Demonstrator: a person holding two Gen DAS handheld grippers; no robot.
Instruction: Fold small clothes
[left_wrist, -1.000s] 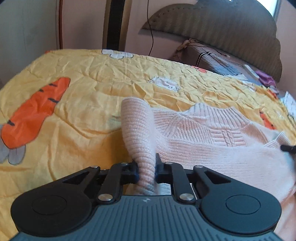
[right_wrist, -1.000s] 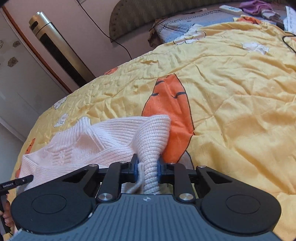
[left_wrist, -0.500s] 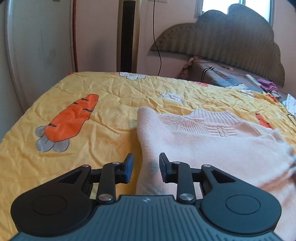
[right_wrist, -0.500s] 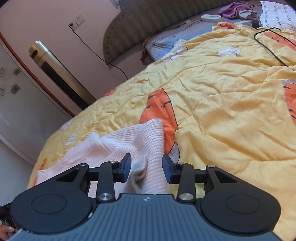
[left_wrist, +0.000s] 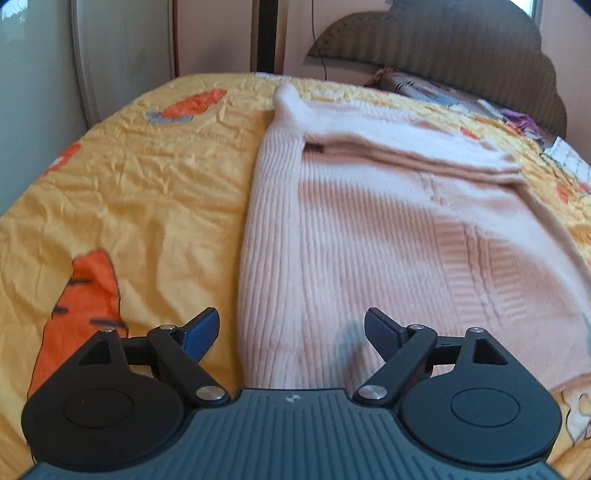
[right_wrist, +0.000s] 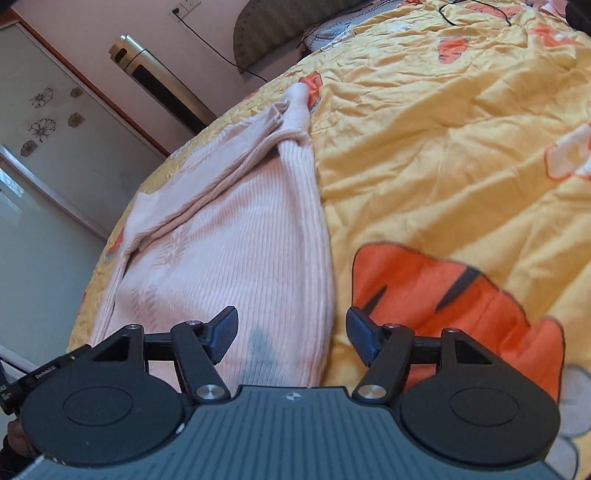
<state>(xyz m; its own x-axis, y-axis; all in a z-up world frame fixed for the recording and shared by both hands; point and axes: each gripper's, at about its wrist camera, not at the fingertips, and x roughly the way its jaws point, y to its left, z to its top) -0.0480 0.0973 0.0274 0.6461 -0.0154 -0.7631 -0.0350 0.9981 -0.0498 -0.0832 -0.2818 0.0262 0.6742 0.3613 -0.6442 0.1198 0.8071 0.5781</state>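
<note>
Lying flat on yellow quilt, ribbed pink sweater

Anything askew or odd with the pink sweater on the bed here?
Nothing stands out. The pink sweater lies folded flat on the yellow carrot quilt, one cuff poking past the far fold. Both claws, left and right, are open and empty.

Bare yellow quilt left open both sides of pink sweater, clutter piled by headboard, tower fan beyond bed edge
</note>
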